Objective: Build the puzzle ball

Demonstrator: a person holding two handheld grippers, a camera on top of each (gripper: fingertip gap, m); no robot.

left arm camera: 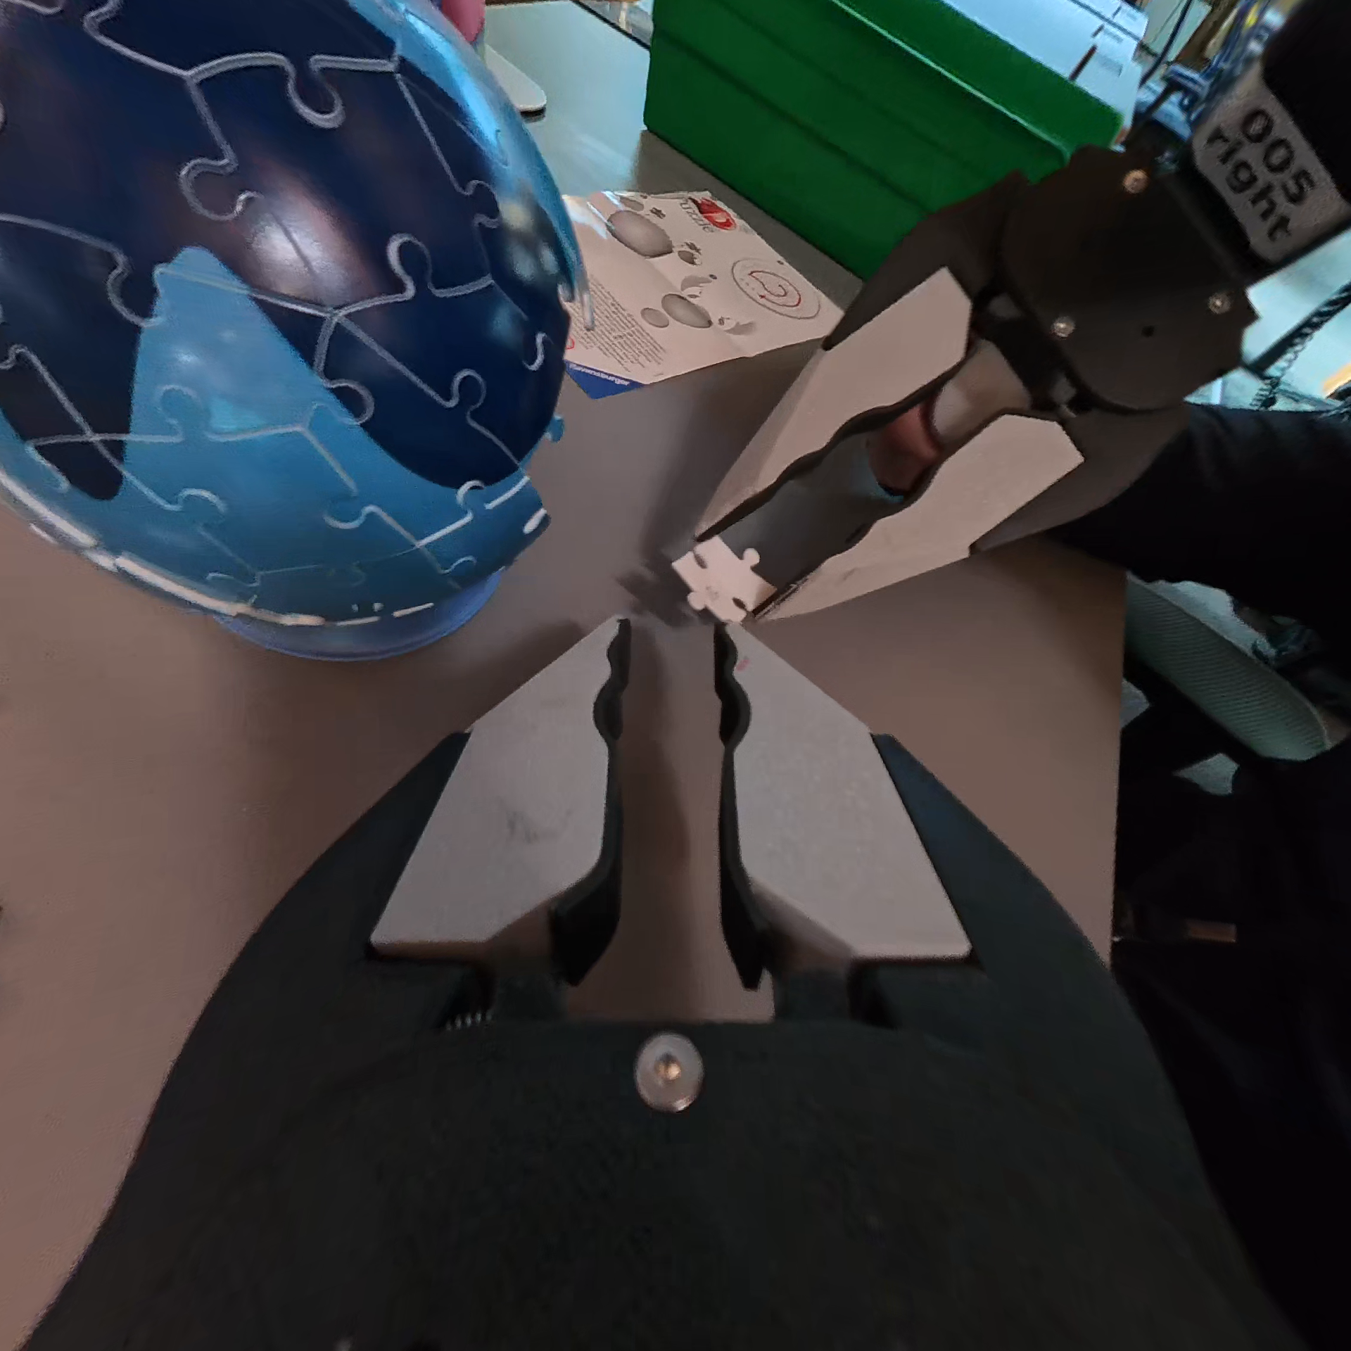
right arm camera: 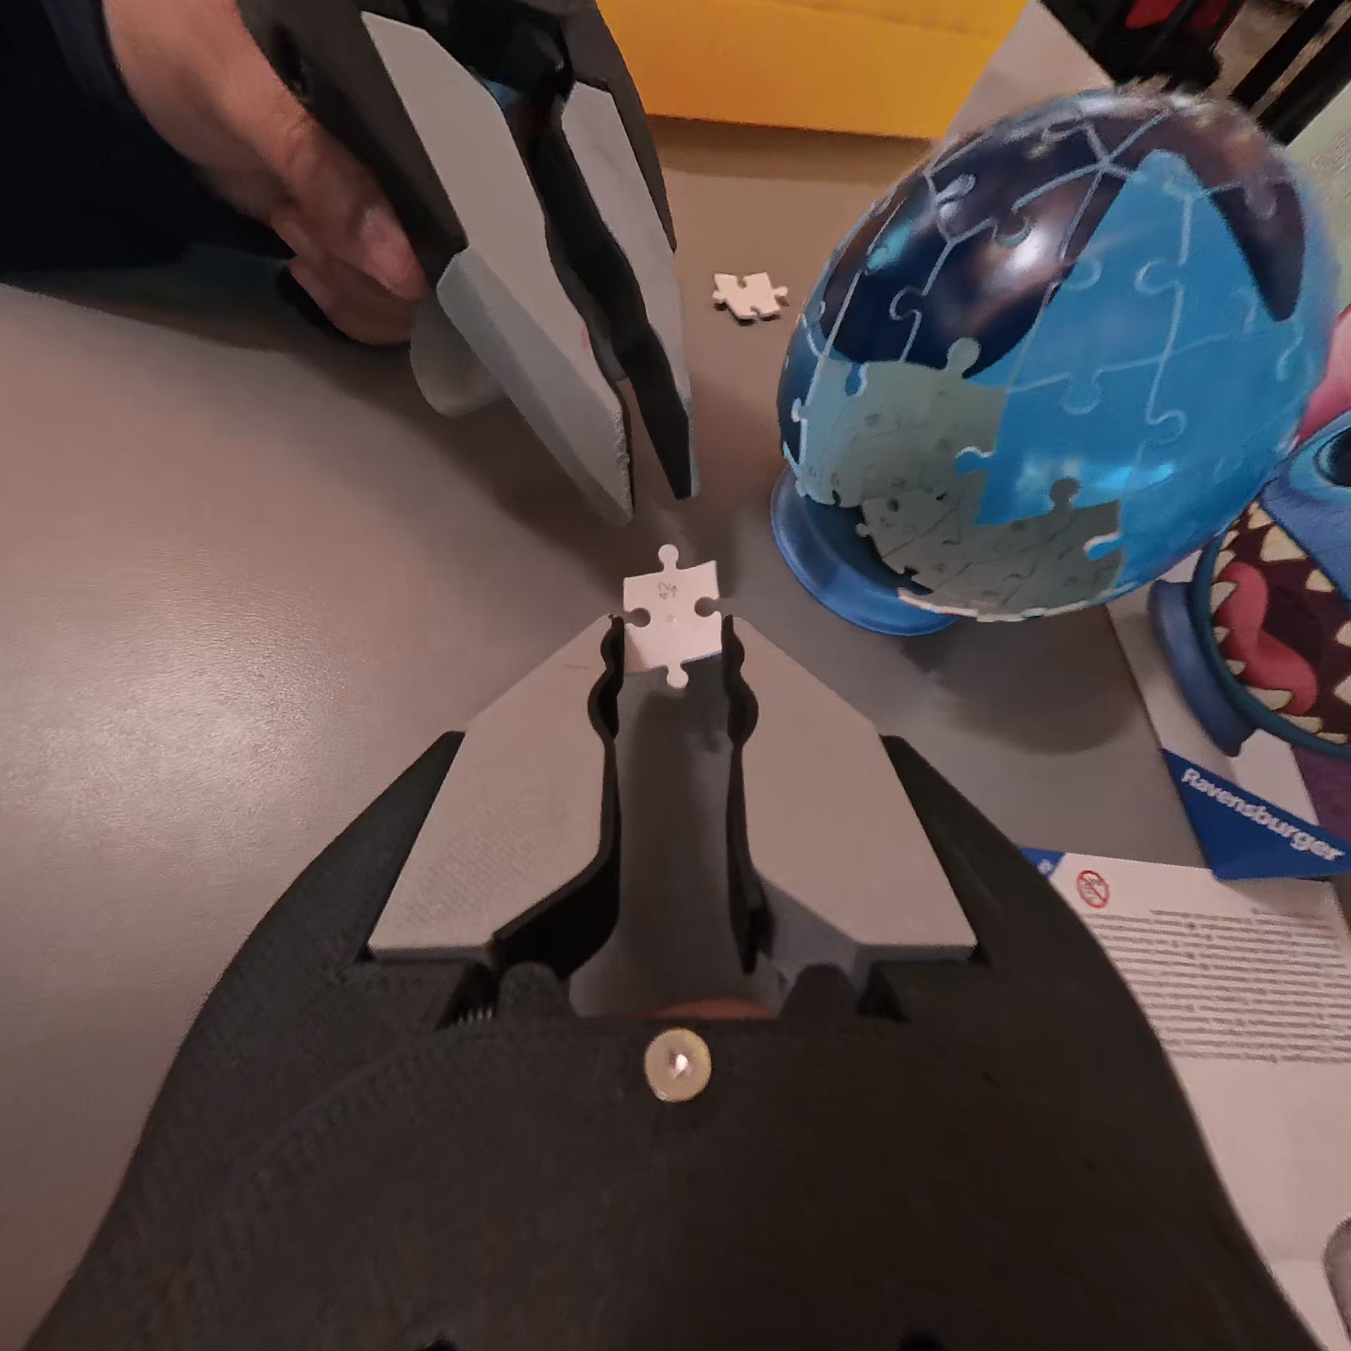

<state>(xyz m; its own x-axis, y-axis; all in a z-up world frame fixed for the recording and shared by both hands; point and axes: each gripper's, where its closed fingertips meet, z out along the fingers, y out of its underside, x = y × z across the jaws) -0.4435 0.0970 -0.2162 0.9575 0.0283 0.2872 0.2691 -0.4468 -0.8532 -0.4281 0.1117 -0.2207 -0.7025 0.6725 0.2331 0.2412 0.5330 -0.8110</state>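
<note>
The left gripper hung over the grey table with its jaws narrowly parted and nothing between them, held by a hand at the far left of the right wrist view. Its tips pointed down at the spot where the right gripper met it. The right gripper was clamped on a pale puzzle piece, gripped by its two side edges near the fingertips, blank side up, with one knob sticking out forward and another back toward the camera. The piece seemed to sit just above the tabletop, though the view does not make clear whether it touched.

Further back lay a loose piece, flat on the table, near the ball. To the right stood the puzzle ball, partly built, resting on a blue ring stand, with dark and light blue pieces covering much of it and an open gap low on its near side. A paper leaflet lay at the right edge, and beside the ball sat a printed picture with teeth. A yellow box stood at the back.
</note>
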